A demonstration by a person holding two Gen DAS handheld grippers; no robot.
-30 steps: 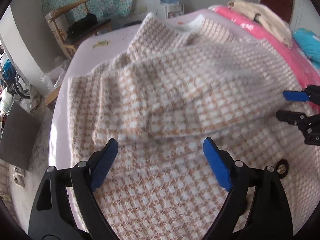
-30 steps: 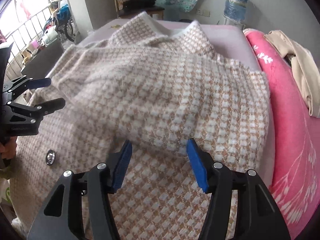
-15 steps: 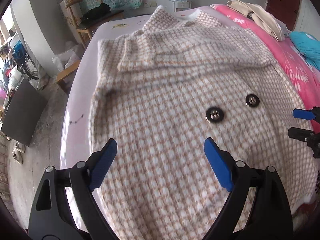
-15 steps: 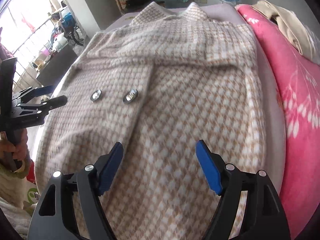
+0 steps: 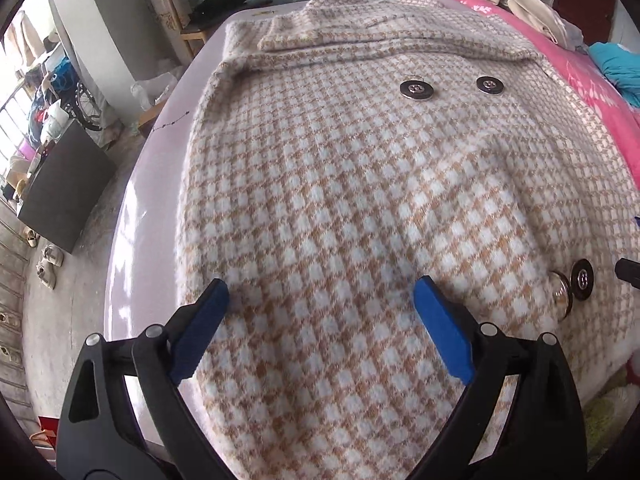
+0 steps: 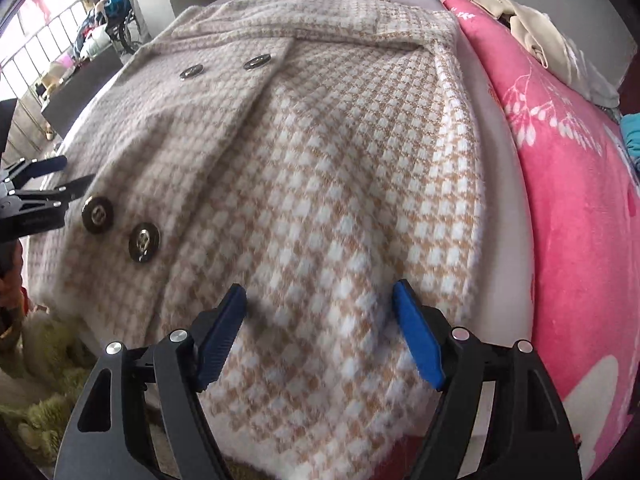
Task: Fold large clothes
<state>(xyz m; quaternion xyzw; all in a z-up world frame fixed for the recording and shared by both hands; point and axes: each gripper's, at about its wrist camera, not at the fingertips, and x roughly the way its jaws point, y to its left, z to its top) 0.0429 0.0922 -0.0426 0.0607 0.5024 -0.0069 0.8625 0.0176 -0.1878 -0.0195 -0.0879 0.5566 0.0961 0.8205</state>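
I had the checked coat [image 5: 360,208] lying flat on the pale mattress [image 5: 160,168], collar toward the far end and its front facing up. Its sleeves were folded across the chest in a band below the collar. 2 metal buttons [image 5: 416,90] sat near that band, and 2 more [image 6: 120,228] lay lower down near the hem, by the front edge.

My left gripper [image 5: 320,320] hung over the lower left part of the coat, its jaws opening and already wide apart. The blue pads [image 5: 200,336] showed only cloth under the gap, not pinched. My right gripper [image 6: 320,320] hung over the lower right part, close to the coat's right edge, with its jaws apart and nothing clamped between them; the fabric simply lay beneath.

In the right wrist view I could see the left gripper at the left edge, just beside the lower buttons. A pink blanket [image 6: 568,184] ran along the right side of the mattress, with a beige garment [image 6: 536,36] piled on it at the far end.
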